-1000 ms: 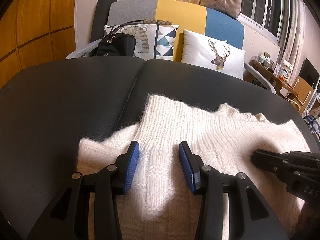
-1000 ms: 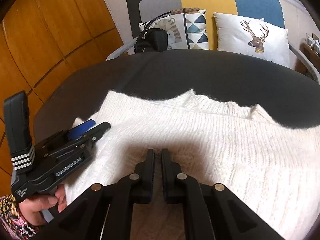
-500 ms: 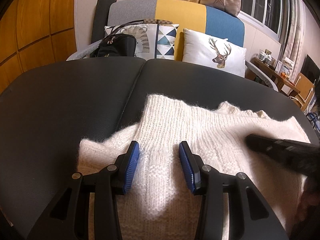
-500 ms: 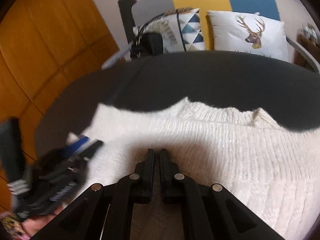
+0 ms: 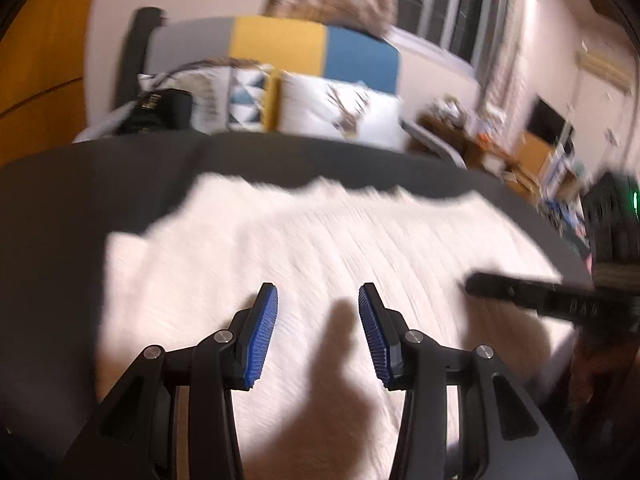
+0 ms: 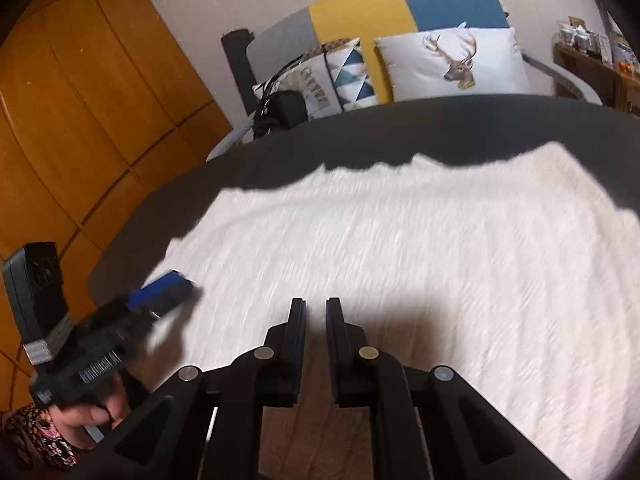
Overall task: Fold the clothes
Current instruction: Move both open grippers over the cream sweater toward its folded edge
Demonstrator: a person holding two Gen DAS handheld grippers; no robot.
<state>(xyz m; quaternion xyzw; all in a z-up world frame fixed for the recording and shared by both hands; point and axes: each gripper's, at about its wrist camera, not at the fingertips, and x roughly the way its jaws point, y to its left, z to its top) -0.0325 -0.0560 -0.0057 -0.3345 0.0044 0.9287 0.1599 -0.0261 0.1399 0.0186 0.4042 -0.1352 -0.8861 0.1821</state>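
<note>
A white knitted sweater [image 5: 360, 240] lies spread on a dark padded surface [image 5: 80, 200]. My left gripper [image 5: 318, 296] hovers over the sweater's near left part. It is open, and only the knit and a shadow show between its blue pads [image 5: 260, 336]. In the right wrist view the sweater [image 6: 400, 240] fills the middle. My right gripper [image 6: 316, 304] is over its near edge, its black fingers nearly together and holding nothing. The left gripper [image 6: 168, 292] shows at the sweater's left edge, held by a hand [image 6: 92, 412]. The right gripper [image 5: 520, 292] reaches in from the right.
Behind the surface stands a sofa [image 6: 400, 4] in grey, yellow and blue, with a deer cushion [image 6: 452, 64] and a black bag [image 6: 280, 112]. Wooden panels [image 6: 80, 100] line the left wall. A cluttered side table [image 5: 500, 152] stands at the right.
Both views have shifted and blurred with motion. The left camera has swung right and up, so more of the sweater lies ahead of it. The right gripper's fingers stand slightly further apart.
</note>
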